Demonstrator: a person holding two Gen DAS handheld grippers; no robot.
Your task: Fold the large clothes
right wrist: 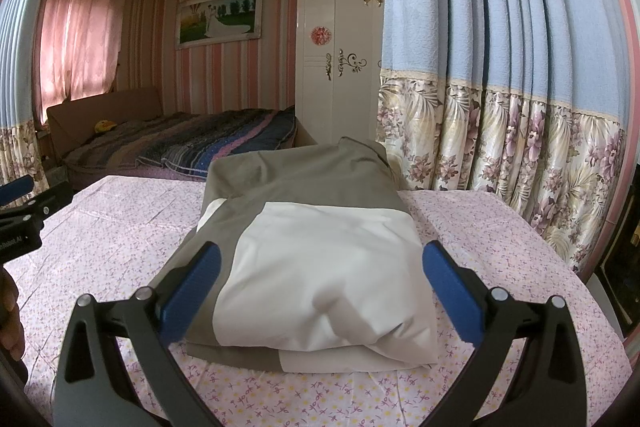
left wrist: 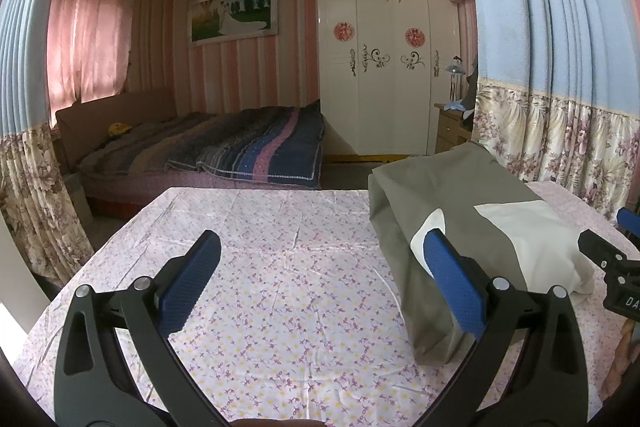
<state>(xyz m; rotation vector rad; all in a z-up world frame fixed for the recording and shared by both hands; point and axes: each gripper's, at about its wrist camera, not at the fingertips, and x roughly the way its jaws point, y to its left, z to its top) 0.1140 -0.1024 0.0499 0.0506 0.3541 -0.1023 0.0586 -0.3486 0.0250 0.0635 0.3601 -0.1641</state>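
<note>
Right wrist view shows the folded garment [right wrist: 320,251] right in front of me. It is a big piece of clothing, grey-green with a white part on top, folded into a thick bundle. It lies on the table [right wrist: 500,239], which has a pink flowered cloth over it. The bundle sits toward the right side of the table, and its far end reaches the far edge, near the flowered curtain [right wrist: 500,131].

My right gripper [right wrist: 320,267] is wide open. Its two blue fingers [right wrist: 192,291] stand one on each side of the near end of the bundle. I am not gripping anything. I cannot tell if the fingers touch the cloth or just hang over it.

From the left wrist view, my left gripper [left wrist: 320,259] is wide open too and holds nothing. One blue finger [left wrist: 188,287] is over the bare flowered cloth. The other one is in front of the left edge of the folded garment [left wrist: 408,211]. The left side of the table [left wrist: 256,227] has nothing on it but the cloth.

At the right edge of that view I can see a bit of my right gripper [left wrist: 612,259]. At the left edge of the right wrist view I can see a bit of my left gripper [right wrist: 28,211] and part of a hand [right wrist: 10,315].

Past the table is a bed [left wrist: 208,151] with a striped blanket. A white wardrobe [left wrist: 384,67] stands next to it. A framed picture [left wrist: 234,15] hangs on the striped wall, and a pink curtain [left wrist: 88,39] covers the window.
</note>
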